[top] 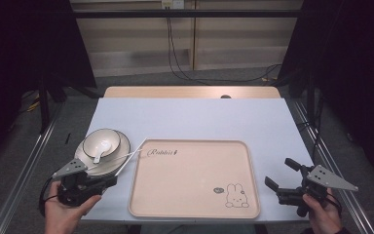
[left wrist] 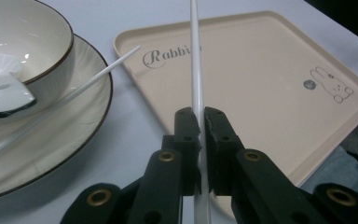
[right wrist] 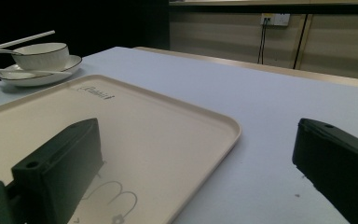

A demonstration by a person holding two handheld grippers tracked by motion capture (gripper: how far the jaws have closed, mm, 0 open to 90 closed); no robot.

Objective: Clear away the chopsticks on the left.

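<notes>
left gripper view reveals its jaws clamping one chopstick.

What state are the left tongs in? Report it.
Shut: the left tongs have both jaws pressed on a white chopstick that runs up between them.

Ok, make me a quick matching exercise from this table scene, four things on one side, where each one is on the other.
Things:
1. spoon
2. bowl
3. held chopstick
4. rabbit drawing

Places:
A. clamped in the left gripper
B. on the tray
C. in the bowl
D. on the plate

Pairs: 1-C, 2-D, 3-A, 4-B
</notes>
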